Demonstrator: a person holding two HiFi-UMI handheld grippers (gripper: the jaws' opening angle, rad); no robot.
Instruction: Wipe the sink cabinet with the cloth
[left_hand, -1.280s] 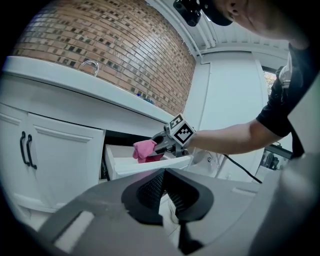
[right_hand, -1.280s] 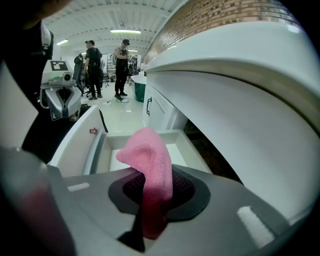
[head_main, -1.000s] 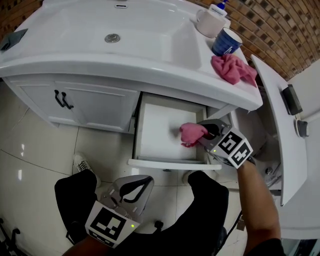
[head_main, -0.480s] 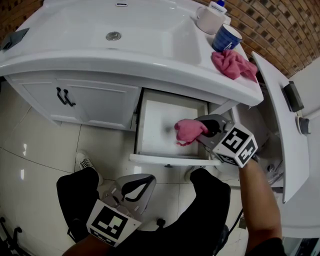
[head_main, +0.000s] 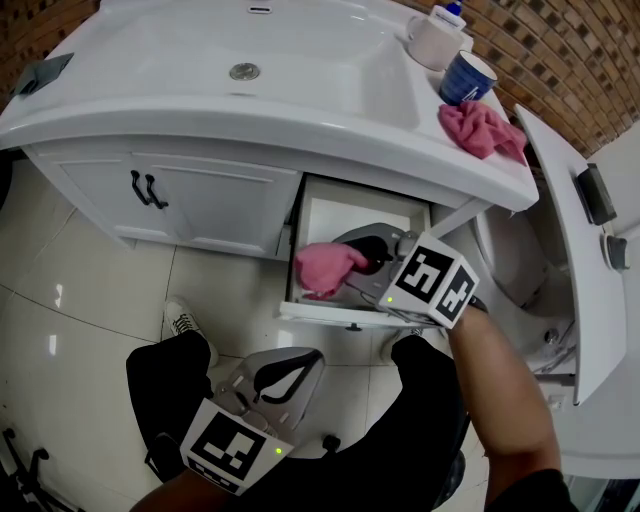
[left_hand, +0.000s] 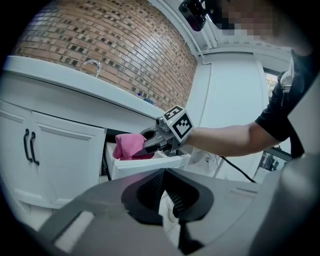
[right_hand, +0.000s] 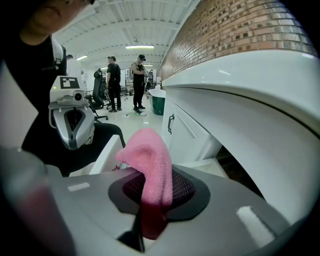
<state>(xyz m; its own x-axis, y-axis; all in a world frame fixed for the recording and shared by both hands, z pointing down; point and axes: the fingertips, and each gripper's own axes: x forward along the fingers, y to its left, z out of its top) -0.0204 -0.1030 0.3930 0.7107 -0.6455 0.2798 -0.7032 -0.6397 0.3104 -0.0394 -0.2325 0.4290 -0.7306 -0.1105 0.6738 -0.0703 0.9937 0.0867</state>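
My right gripper (head_main: 352, 264) is shut on a pink cloth (head_main: 325, 267), holding it inside the open white drawer (head_main: 300, 309) of the sink cabinet (head_main: 215, 190), near the drawer's left wall. The right gripper view shows the pink cloth (right_hand: 152, 175) pinched between the jaws and bulging above them. From the left gripper view I see the cloth (left_hand: 129, 146) over the drawer's front panel. My left gripper (head_main: 283, 378) hangs low above the person's lap, shut and holding nothing, away from the cabinet.
A second pink cloth (head_main: 482, 128), a blue mug (head_main: 467, 77) and a white cup (head_main: 433, 42) sit on the countertop's right end. The cabinet doors with black handles (head_main: 146, 188) are shut. A white appliance (head_main: 560, 200) stands at the right.
My right gripper has carried the cloth leftward across the drawer, from its right side to near its left wall. The left gripper has hardly moved.
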